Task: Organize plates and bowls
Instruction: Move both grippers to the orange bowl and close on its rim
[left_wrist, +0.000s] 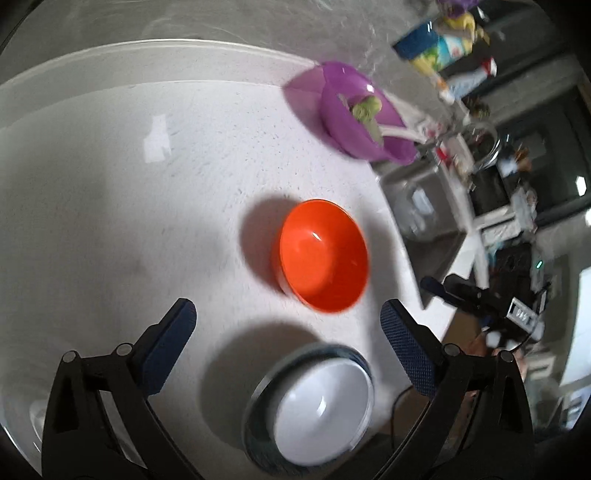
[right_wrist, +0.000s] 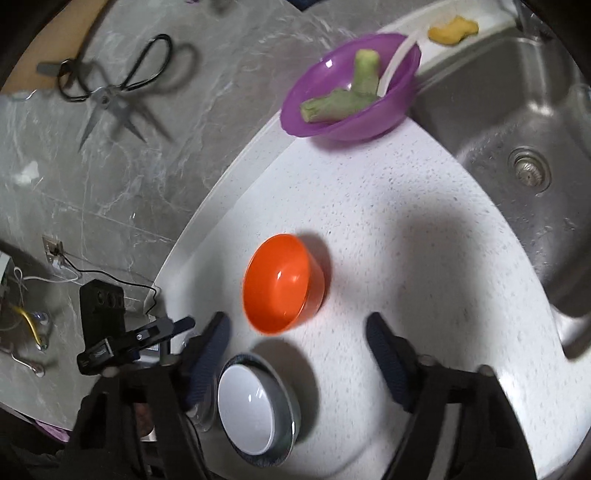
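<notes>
An orange bowl (left_wrist: 323, 255) (right_wrist: 283, 283) stands upright on the white speckled counter (left_wrist: 147, 206) (right_wrist: 388, 221). A white bowl with a dark grey outside (left_wrist: 314, 406) (right_wrist: 255, 410) stands nearer to me. A purple bowl (left_wrist: 364, 114) (right_wrist: 351, 86) with green food pieces and a white utensil sits at the counter's far edge by the sink. My left gripper (left_wrist: 288, 321) is open and empty above the white bowl. My right gripper (right_wrist: 297, 332) is open and empty, just short of the orange bowl. The other gripper shows at each view's side (left_wrist: 476, 295) (right_wrist: 140, 336).
A steel sink (right_wrist: 517, 147) (left_wrist: 424, 206) lies beside the counter. Scissors (right_wrist: 110, 88) hang on the grey marble wall. Bottles and packets (left_wrist: 443, 48) stand by the sink. A yellow sponge (right_wrist: 452, 29) sits on the ledge behind the purple bowl.
</notes>
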